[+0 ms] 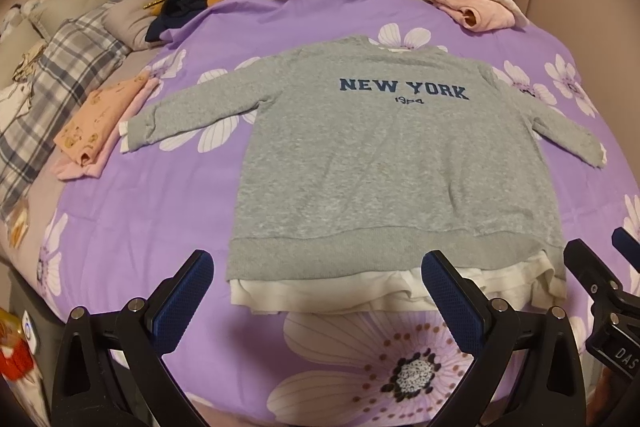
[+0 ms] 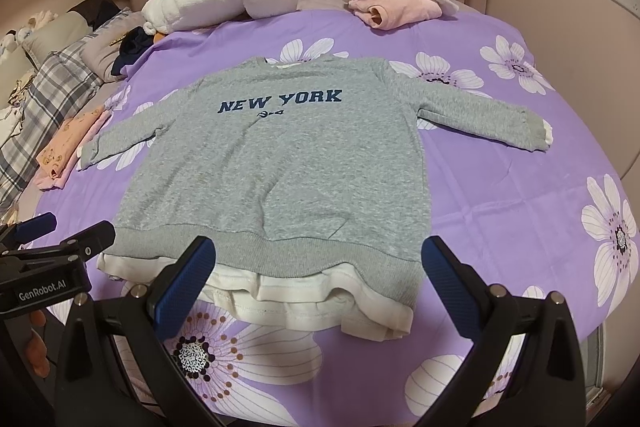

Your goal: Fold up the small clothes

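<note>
Hovering nearest the lens: left gripper (image 1: 318,287), jaws spread wide, gripping nothing; white under-hem (image 1: 360,293) lying between the fingertips, not touching. Right gripper (image 2: 320,275) likewise gaping wide and empty, poised over the hem at lower centre.

Lying flat, print side up, centre frame on the purple floral bedspread (image 1: 140,219): grey sweatshirt (image 1: 380,163), both sleeves spread out, no fold started.

Sitting at left edge: folded peach garment (image 1: 88,131), seemingly done. Resting at upper right: folded pink garment (image 1: 476,7), likely done too.

Judging the sweatshirt wholly unfolded; sleeves and body still waiting.
</note>
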`<state>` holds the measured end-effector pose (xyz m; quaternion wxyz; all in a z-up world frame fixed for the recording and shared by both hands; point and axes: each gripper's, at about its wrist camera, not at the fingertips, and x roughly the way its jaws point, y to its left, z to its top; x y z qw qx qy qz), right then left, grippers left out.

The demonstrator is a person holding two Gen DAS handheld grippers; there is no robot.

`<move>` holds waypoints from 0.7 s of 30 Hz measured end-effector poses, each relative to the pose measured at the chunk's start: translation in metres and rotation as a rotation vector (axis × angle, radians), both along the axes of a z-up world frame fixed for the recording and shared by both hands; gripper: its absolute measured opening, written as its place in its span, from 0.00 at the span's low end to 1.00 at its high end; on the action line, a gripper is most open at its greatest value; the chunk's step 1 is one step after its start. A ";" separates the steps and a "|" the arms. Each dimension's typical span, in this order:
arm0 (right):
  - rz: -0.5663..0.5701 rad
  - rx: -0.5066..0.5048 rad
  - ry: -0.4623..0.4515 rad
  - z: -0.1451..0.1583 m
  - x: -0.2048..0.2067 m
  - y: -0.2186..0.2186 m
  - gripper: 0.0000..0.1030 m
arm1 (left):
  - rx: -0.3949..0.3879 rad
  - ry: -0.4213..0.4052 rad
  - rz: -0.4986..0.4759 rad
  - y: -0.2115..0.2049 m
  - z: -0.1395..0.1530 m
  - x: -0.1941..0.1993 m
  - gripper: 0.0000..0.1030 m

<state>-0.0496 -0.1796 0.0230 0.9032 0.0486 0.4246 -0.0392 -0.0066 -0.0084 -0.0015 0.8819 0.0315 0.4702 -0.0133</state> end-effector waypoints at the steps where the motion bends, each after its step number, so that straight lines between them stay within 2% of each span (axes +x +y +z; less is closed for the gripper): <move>1: 0.001 0.000 0.000 0.000 0.000 0.000 1.00 | -0.002 0.001 0.000 0.000 0.000 0.000 1.00; 21: -0.004 -0.001 -0.005 0.005 -0.002 -0.004 1.00 | 0.004 -0.002 -0.012 -0.003 0.004 -0.001 1.00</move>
